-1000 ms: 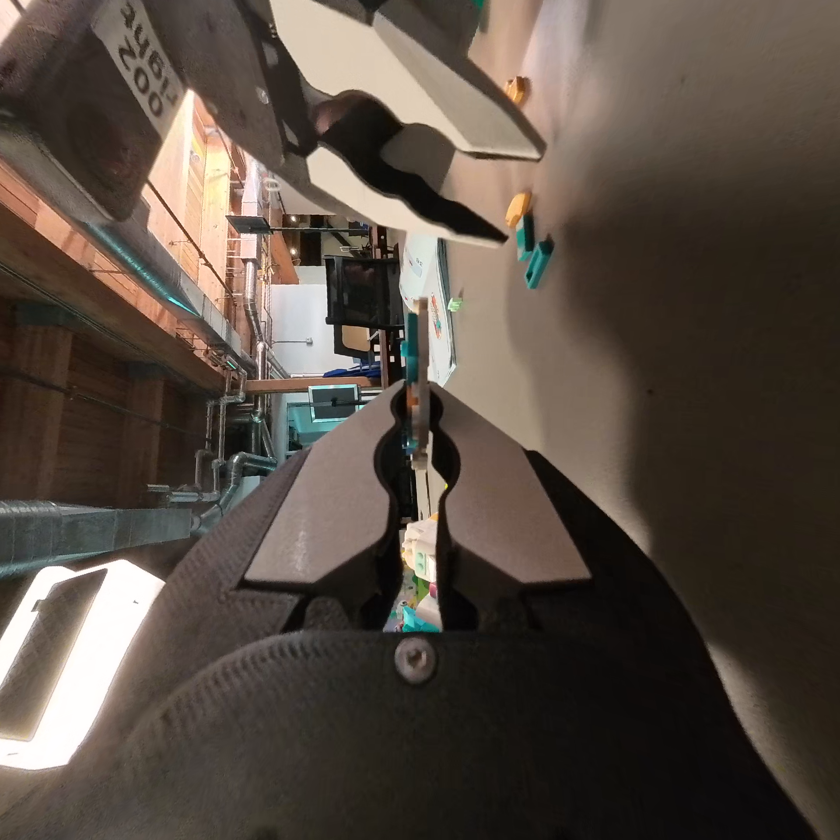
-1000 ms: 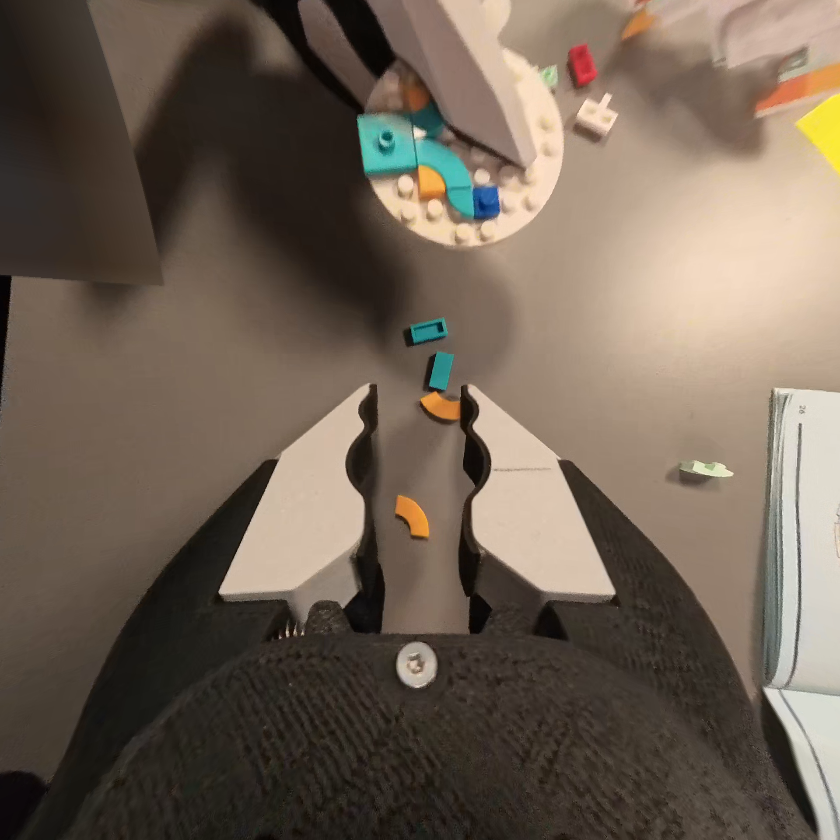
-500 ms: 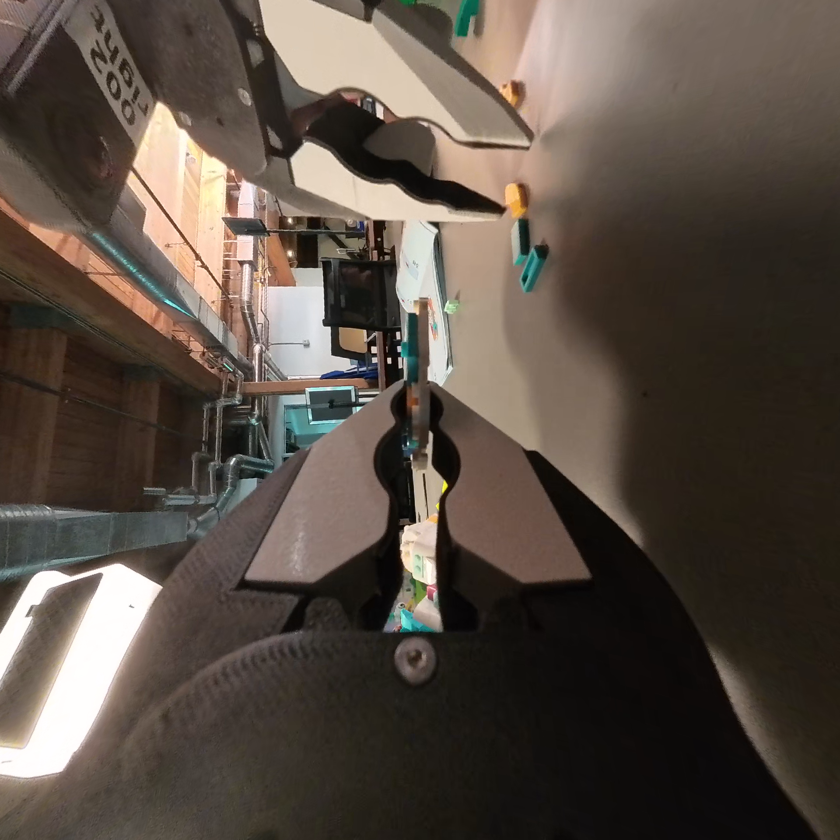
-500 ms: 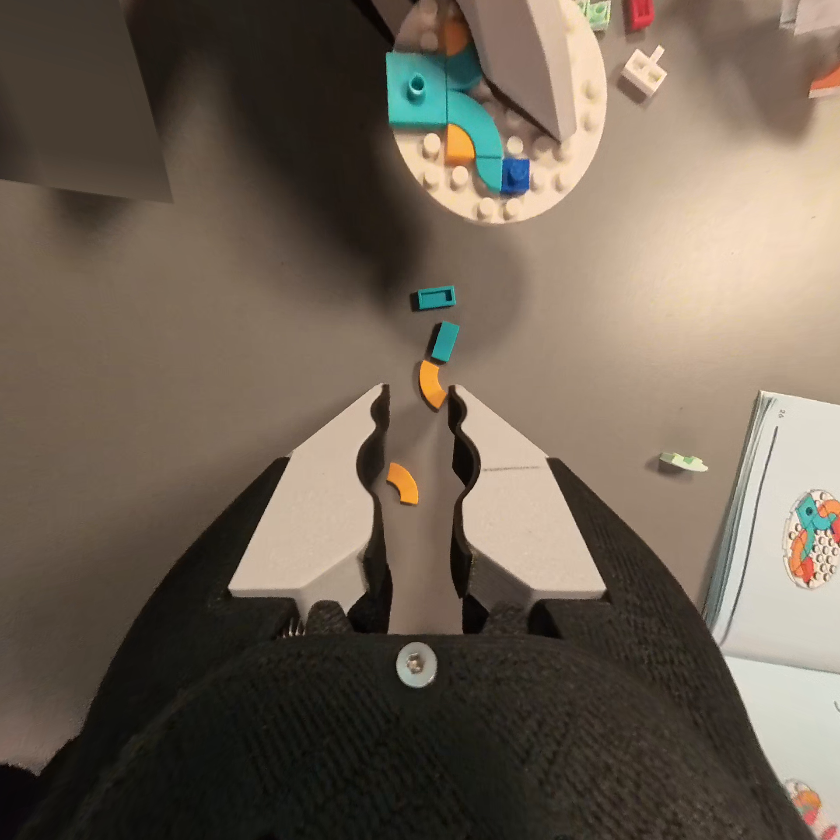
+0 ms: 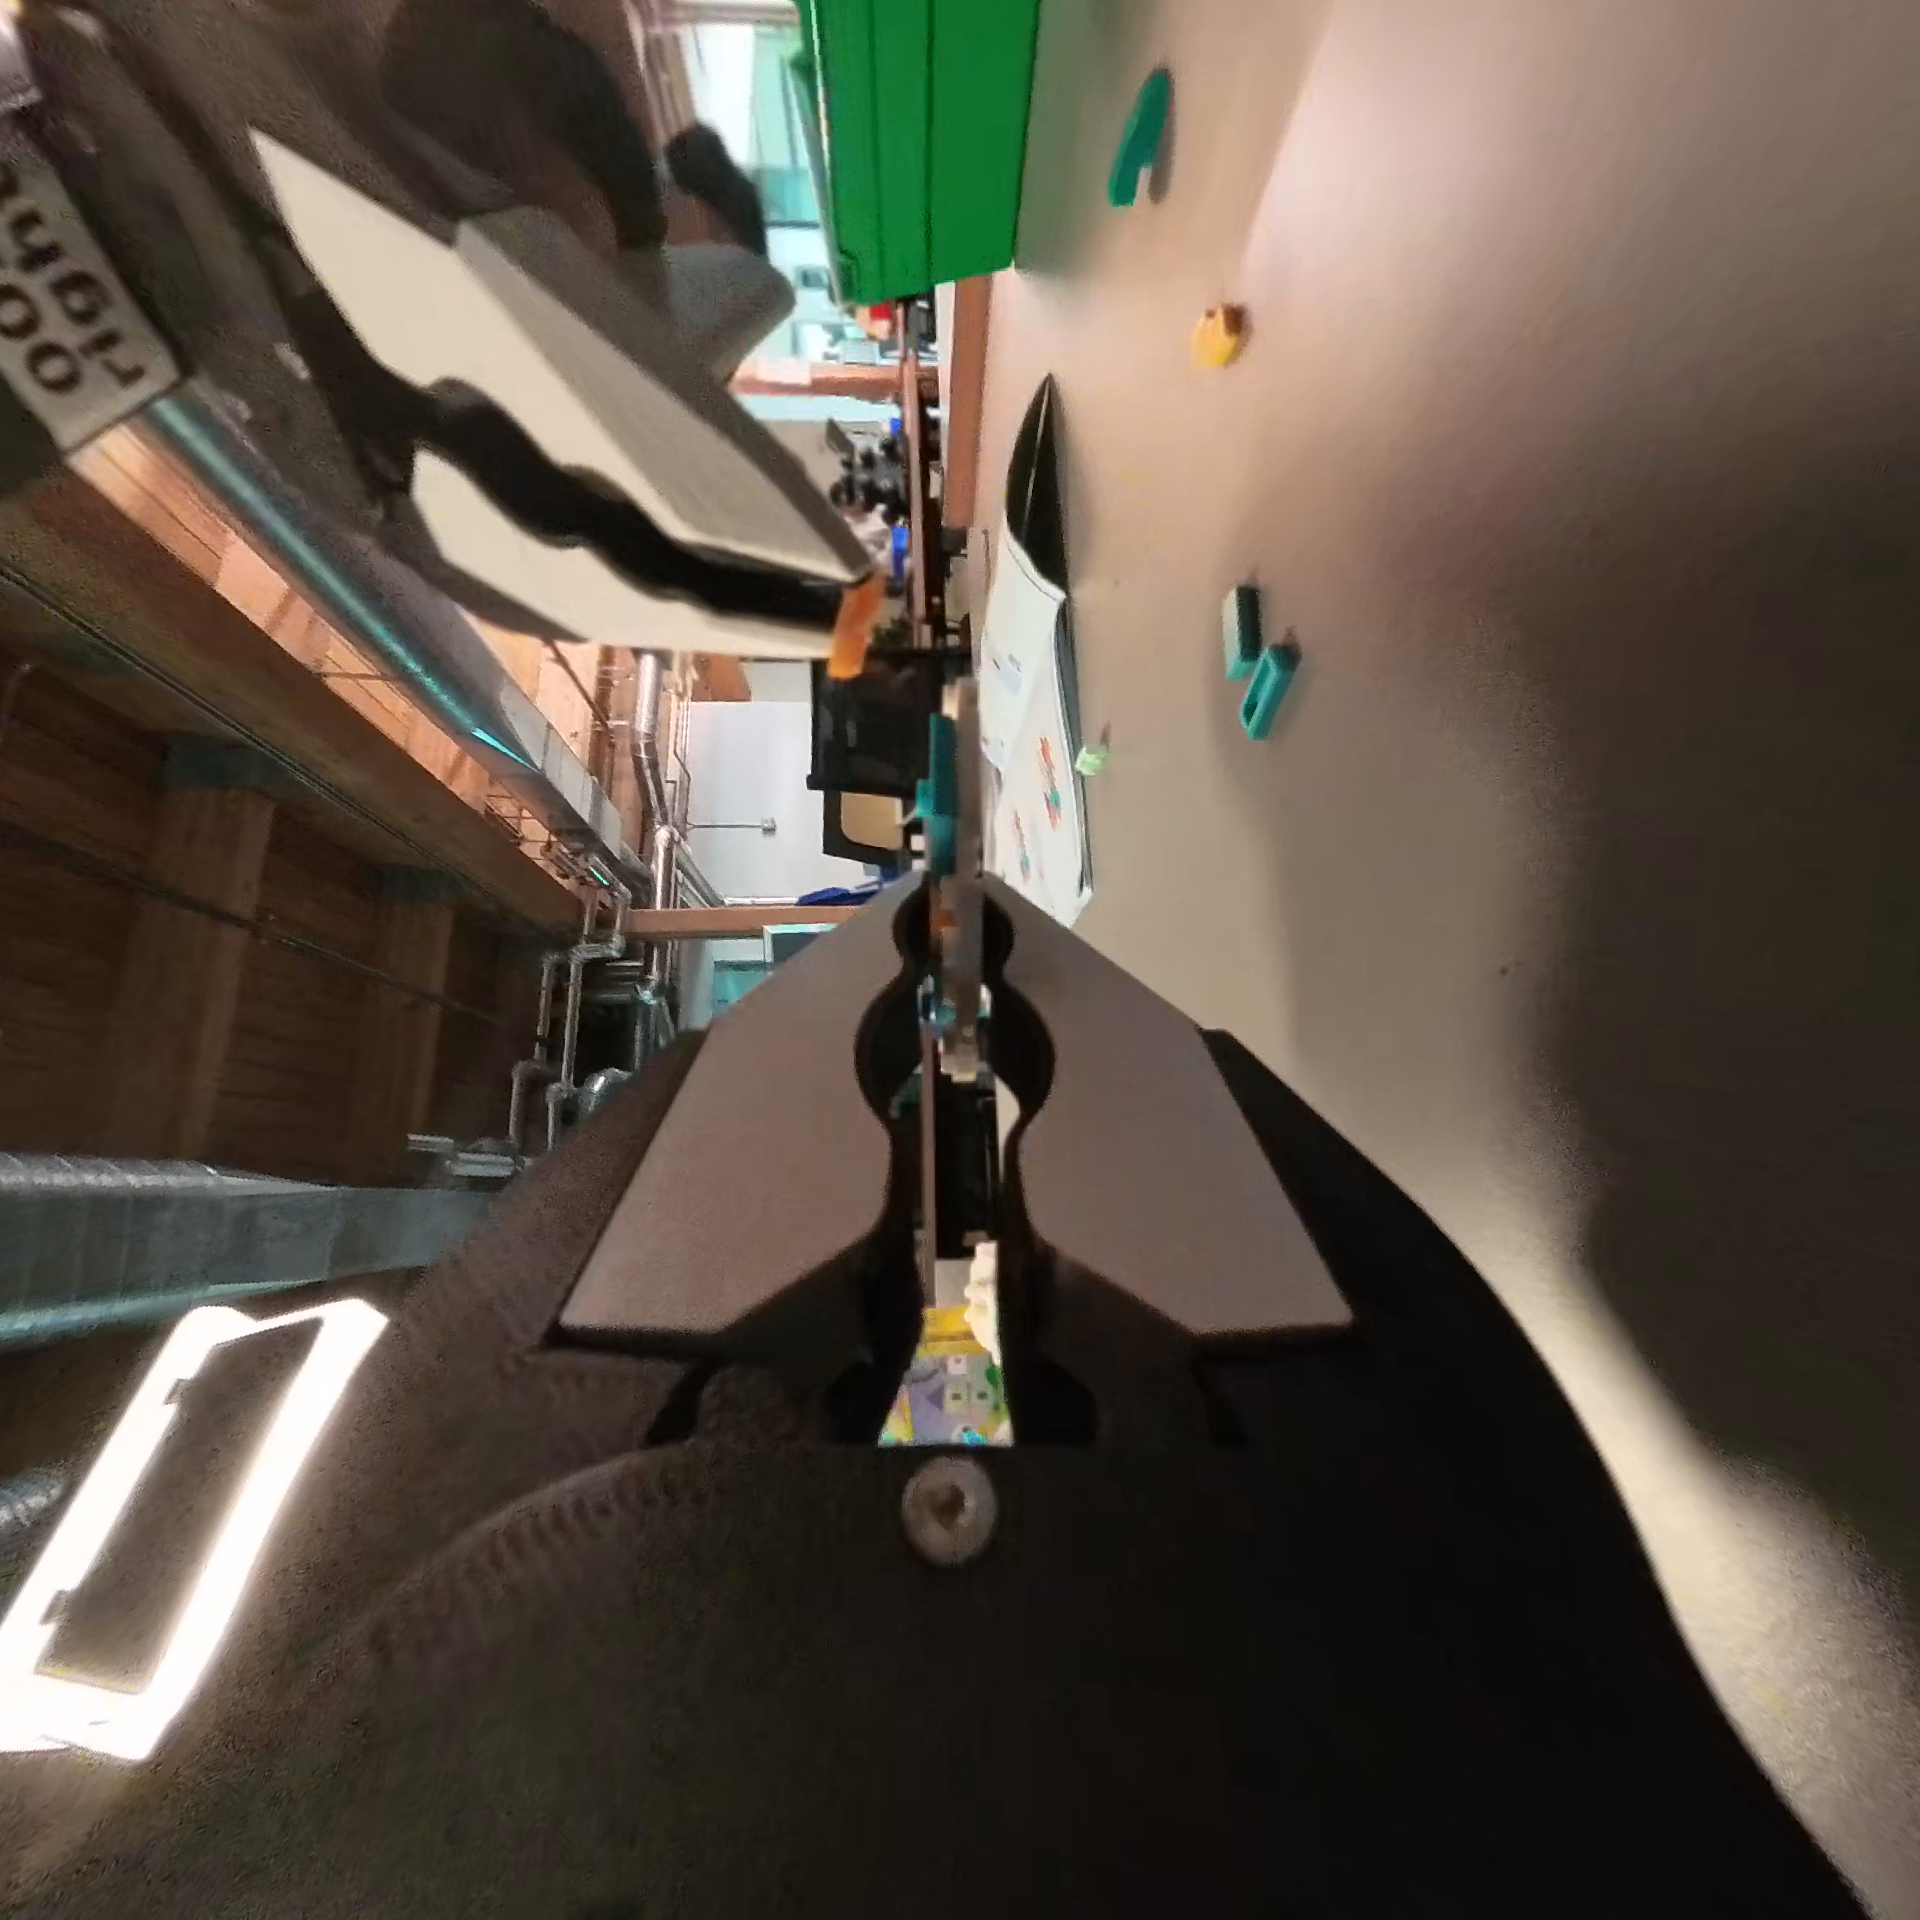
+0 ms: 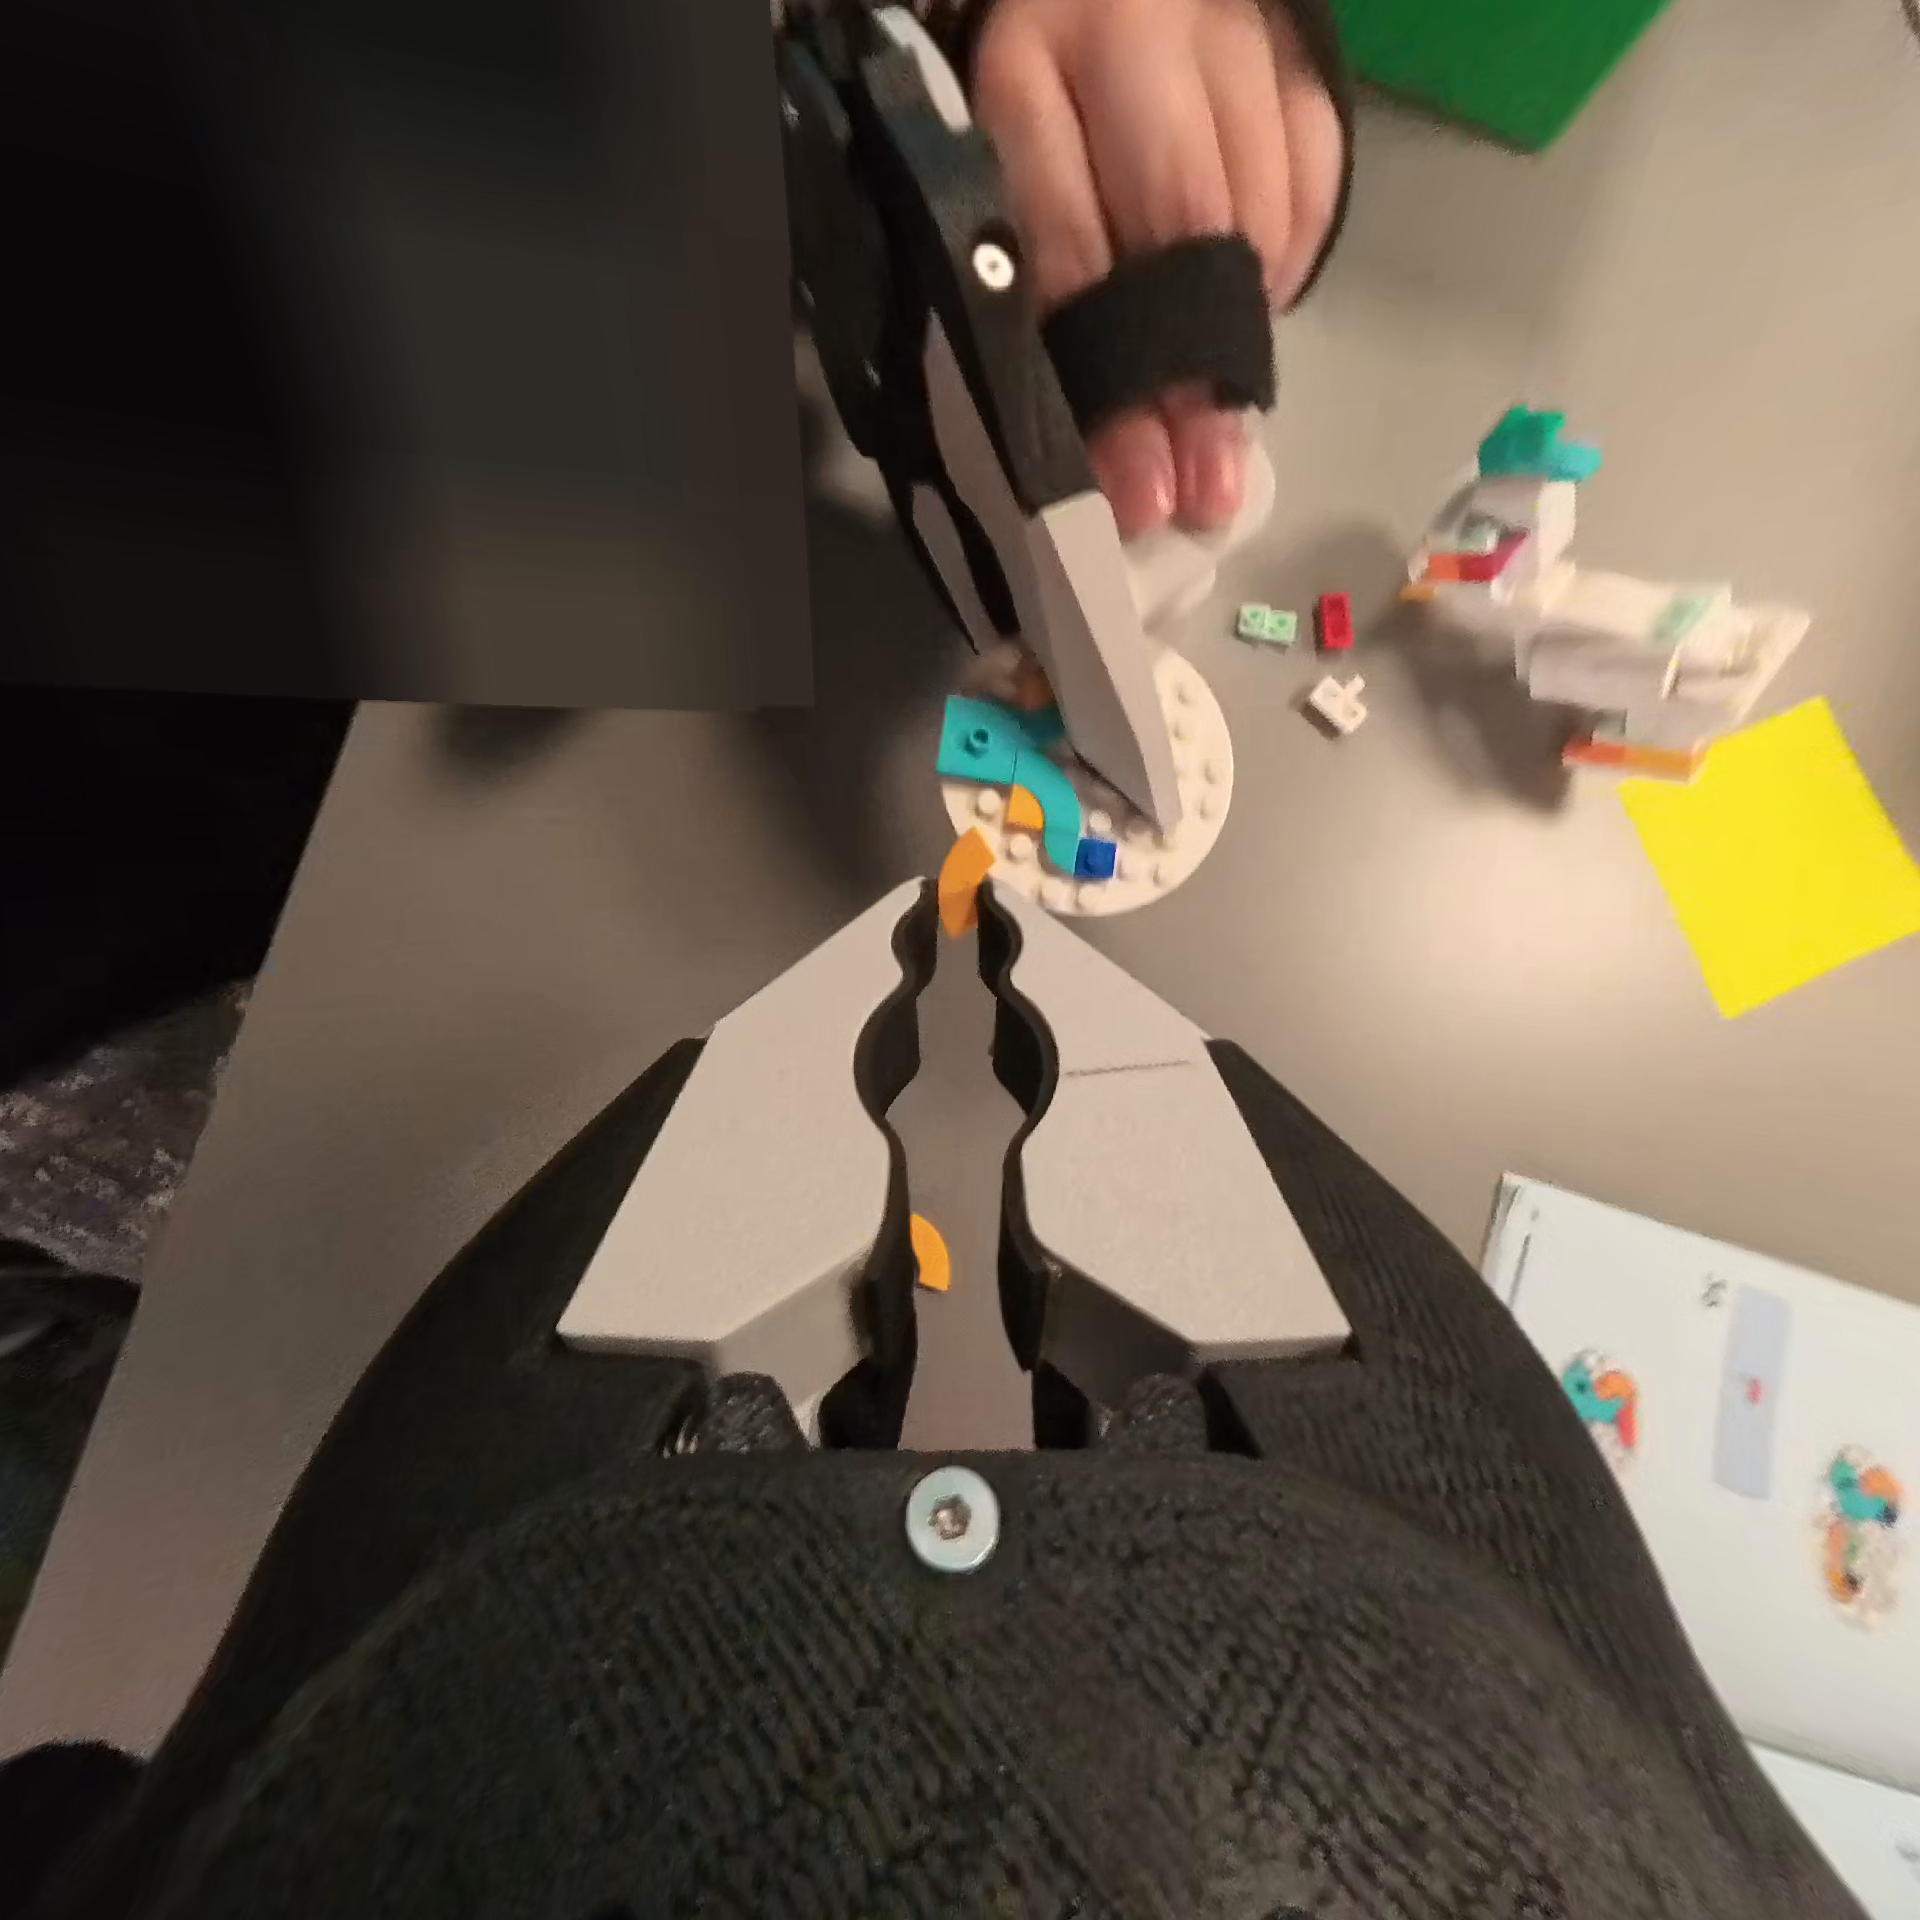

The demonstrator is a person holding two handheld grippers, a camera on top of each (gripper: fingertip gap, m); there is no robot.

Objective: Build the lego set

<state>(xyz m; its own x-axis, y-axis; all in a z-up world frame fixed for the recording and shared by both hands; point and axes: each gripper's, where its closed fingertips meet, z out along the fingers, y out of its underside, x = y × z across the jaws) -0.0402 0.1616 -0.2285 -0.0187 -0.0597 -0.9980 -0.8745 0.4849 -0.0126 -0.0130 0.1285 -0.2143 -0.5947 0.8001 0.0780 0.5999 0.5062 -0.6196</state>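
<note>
The right tool (image 6: pixel 951 894) is clamped on a curved orange piece (image 6: pixel 962 871) at its tips, lifted off the grey worktop (image 6: pixel 1403 1039); the left tool (image 5: pixel 956 914) is closed on the edge of the round white plate (image 6: pixel 1195 748), which carries teal, orange and blue pieces; a second orange curve (image 6: pixel 930 1252) lies on the worktop; a booklet (image 6: pixel 1714 1455) sits nearby.

- Bare grey tabletop (image 6: pixel 1351 987) lies open at centre right of the right wrist view.
- The left gripper (image 6: pixel 1158 810) and gloved hand (image 6: pixel 1153 208) block the round white studded plate (image 6: pixel 1195 748) from above.
- Small loose bricks (image 6: pixel 1333 621), a yellow paper square (image 6: pixel 1787 862) and a white instruction booklet (image 6: pixel 1704 1455) crowd the right side.
</note>
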